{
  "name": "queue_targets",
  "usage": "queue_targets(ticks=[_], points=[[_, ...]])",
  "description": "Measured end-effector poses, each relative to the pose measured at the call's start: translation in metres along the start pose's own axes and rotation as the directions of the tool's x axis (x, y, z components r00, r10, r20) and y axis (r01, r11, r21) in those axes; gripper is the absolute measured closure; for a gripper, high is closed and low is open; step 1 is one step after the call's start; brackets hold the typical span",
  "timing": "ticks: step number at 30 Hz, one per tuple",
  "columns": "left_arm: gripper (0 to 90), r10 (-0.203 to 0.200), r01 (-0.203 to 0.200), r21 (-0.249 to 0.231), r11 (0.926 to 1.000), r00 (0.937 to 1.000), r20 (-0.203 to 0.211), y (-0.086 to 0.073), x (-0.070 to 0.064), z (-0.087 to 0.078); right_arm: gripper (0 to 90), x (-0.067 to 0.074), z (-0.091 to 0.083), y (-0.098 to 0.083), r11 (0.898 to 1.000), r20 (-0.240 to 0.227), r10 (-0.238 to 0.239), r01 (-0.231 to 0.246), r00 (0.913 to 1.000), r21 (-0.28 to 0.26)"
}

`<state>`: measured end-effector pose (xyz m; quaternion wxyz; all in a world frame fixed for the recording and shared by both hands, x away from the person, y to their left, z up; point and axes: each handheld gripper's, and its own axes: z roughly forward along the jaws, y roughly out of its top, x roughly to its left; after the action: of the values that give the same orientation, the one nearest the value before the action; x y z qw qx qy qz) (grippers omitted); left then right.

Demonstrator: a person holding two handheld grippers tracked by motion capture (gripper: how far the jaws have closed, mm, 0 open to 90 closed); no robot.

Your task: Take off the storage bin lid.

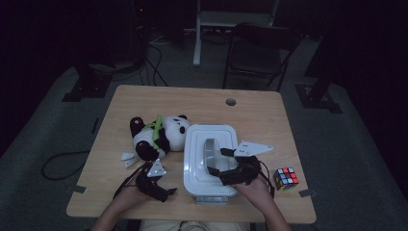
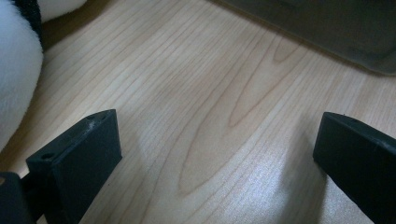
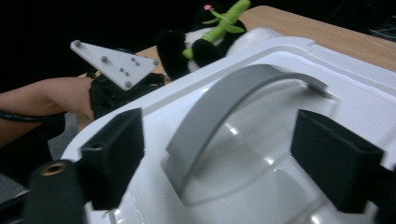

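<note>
White lidded storage box (image 1: 210, 161), table centre, beside plush panda (image 1: 161, 134): rigid, smooth, probably light. Grasp point: grey arched lid handle (image 3: 224, 112). Right gripper (image 3: 219, 154) jaws apart, straddling handle; left gripper (image 2: 215, 158) open, idle.

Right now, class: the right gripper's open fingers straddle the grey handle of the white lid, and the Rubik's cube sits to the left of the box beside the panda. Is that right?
Not quite. The Rubik's cube sits to the right of the white box, away from the panda, as the high view shows. The rest holds: the right gripper has open fingers straddling the grey handle.
</note>
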<state>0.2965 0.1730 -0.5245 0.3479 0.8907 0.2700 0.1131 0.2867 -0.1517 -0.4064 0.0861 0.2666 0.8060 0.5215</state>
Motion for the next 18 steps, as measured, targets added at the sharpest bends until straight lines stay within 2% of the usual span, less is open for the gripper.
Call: queue_targets(ticks=[6,9,10,11,12,16,18], points=[[1.5,0.001,-0.001,0.001,1.0000,1.0000,0.000,0.000,0.000,0.000,28.4,0.002,0.009,0.000,0.998,-0.020,-0.035,0.036,0.9992,0.049],[1.5,0.000,0.000,0.000,1.0000,1.0000,0.000,0.000,0.000,0.000,29.8,0.005,0.011,0.000,0.997,0.007,-0.058,0.058,0.9983,0.054],[1.5,0.001,-0.001,0.001,1.0000,1.0000,0.000,0.000,0.000,0.000,32.1,0.005,0.011,0.000,0.997,0.005,-0.059,0.059,0.9982,0.054],[1.5,0.002,-0.002,0.002,1.0000,1.0000,0.000,0.000,0.000,0.000,38.5,0.005,0.010,0.000,0.997,-0.004,-0.050,0.050,0.9987,0.057],[1.5,0.001,-0.001,0.002,1.0000,1.0000,0.000,0.000,0.000,0.000,39.4,0.004,0.011,0.000,0.996,-0.018,-0.047,0.048,0.9987,0.075],[1.5,0.001,-0.001,0.001,1.0000,1.0000,0.000,0.000,0.000,0.000,42.5,0.005,0.012,-0.001,0.994,-0.031,-0.064,0.067,0.9975,0.085],[1.5,0.001,-0.001,0.002,1.0000,1.0000,0.000,0.000,0.000,0.000,52.4,0.006,0.013,0.000,0.993,-0.041,-0.073,0.077,0.9965,0.092]])
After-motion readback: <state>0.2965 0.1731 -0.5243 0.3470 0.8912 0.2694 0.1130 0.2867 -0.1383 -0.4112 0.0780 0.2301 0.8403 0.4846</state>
